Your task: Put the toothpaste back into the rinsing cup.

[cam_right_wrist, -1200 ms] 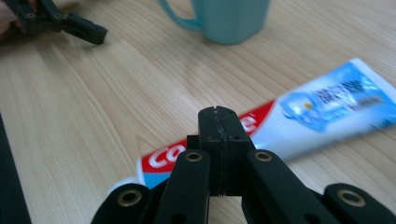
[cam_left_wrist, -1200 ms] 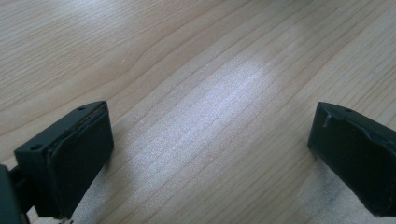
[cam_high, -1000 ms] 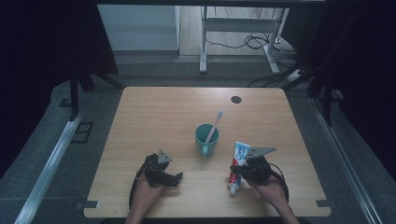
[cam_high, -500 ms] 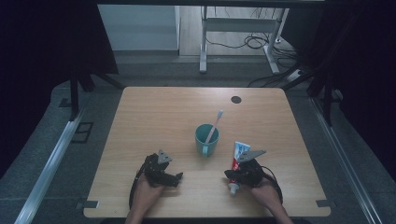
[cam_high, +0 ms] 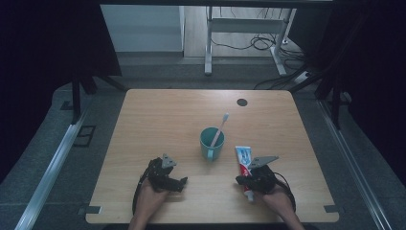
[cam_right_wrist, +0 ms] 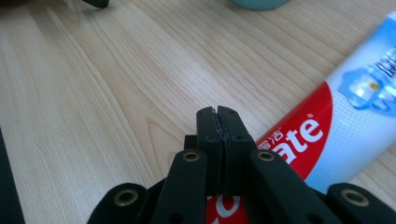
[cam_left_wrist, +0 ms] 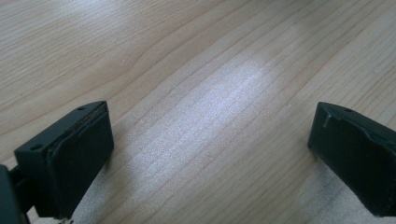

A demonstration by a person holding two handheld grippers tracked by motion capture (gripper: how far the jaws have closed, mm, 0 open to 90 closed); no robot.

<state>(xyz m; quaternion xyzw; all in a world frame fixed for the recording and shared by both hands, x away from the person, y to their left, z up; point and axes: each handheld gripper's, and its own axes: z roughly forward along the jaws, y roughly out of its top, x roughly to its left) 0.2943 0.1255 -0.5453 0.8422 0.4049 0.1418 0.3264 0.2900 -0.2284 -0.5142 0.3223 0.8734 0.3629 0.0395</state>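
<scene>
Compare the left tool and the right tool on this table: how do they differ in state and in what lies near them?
The left tool has its jaws spread wide over bare table; the right tool has its jaws pressed together with nothing between them. The left tool has no object near it; the right tool sits above the toothpaste tube, which lies flat beside and under it. Both are black, hand-held, and low at the table's near edge.

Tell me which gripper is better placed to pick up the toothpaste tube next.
Right. The right gripper sits directly over the toothpaste tube, jaws shut with nothing between them, so it would need to open first. The left gripper, jaws open, rests on bare table, with the green cup nearer the tube.
</scene>
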